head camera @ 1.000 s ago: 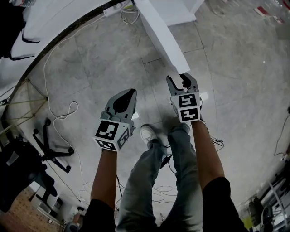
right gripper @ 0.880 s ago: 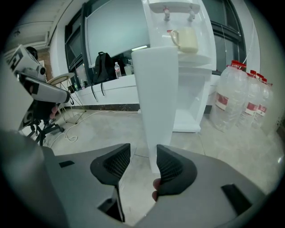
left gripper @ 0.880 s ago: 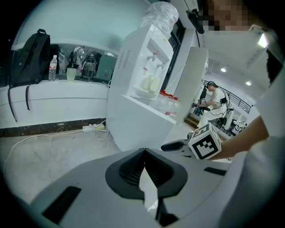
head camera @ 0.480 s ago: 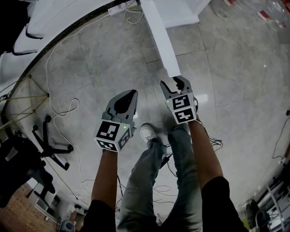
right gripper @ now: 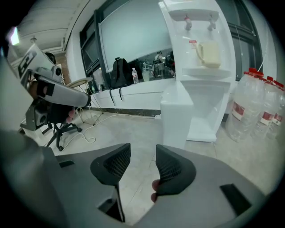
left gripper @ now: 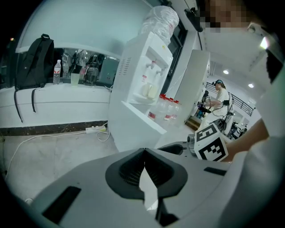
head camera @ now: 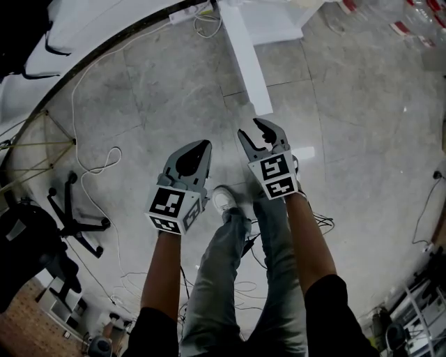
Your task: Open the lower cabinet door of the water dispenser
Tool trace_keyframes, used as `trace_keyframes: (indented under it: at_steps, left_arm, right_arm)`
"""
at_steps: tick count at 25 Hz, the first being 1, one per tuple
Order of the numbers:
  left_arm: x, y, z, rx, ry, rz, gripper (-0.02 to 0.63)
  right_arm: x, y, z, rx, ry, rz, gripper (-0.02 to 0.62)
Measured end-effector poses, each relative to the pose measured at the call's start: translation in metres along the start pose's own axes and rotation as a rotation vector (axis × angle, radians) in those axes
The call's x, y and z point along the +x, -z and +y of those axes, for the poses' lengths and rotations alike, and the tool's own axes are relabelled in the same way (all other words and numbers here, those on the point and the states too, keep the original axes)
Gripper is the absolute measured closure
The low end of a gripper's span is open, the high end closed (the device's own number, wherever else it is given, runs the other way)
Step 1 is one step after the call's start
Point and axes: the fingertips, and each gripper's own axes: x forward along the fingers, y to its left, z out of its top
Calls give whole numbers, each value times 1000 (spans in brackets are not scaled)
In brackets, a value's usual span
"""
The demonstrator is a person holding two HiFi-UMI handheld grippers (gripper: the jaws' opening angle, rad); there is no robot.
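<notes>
The white water dispenser (right gripper: 200, 53) stands ahead, and its lower cabinet door (right gripper: 176, 120) hangs swung out toward me. From above, the door (head camera: 244, 56) shows edge-on as a long white slab. My right gripper (head camera: 251, 129) hovers just short of the door's free end without touching it. Its jaws are open and have just closed a little, with only floor between them in the right gripper view (right gripper: 142, 153). To its left, my left gripper (head camera: 203, 143) hangs over the floor, shut and holding nothing (left gripper: 143, 153). The dispenser (left gripper: 142, 75) also appears in the left gripper view.
Several large water bottles (right gripper: 258, 107) stand right of the dispenser. A power strip (head camera: 185, 10) and loose cables (head camera: 97, 167) lie on the floor, with an office chair (head camera: 77, 223) at the left. A backpack (left gripper: 33, 58) rests on the counter. The person's shoe (head camera: 224, 201) is below the grippers.
My right gripper has drawn back and to the left from the door's free end, which it was at a second ago. The left gripper has hardly shifted.
</notes>
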Motion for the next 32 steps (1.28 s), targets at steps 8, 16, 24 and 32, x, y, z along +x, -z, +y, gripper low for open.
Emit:
trace_keyframes:
  at_steps: [8, 16, 24, 32]
  left_arm:
    - [-34, -50, -26, 4, -6, -16, 595]
    - [-66, -120, -56, -5, -11, -58, 595]
    - [-97, -189, -76, 16, -29, -110, 597]
    - [-124, -265, -87, 63, -48, -166, 595]
  right_arm:
    - [-68, -44, 5, 20, 48, -52, 477]
    - [-142, -112, -9, 79, 151, -142, 580]
    - [-204, -185, -19, 98, 198, -225, 581]
    - [-264, -257, -30, 105, 224, -296, 581]
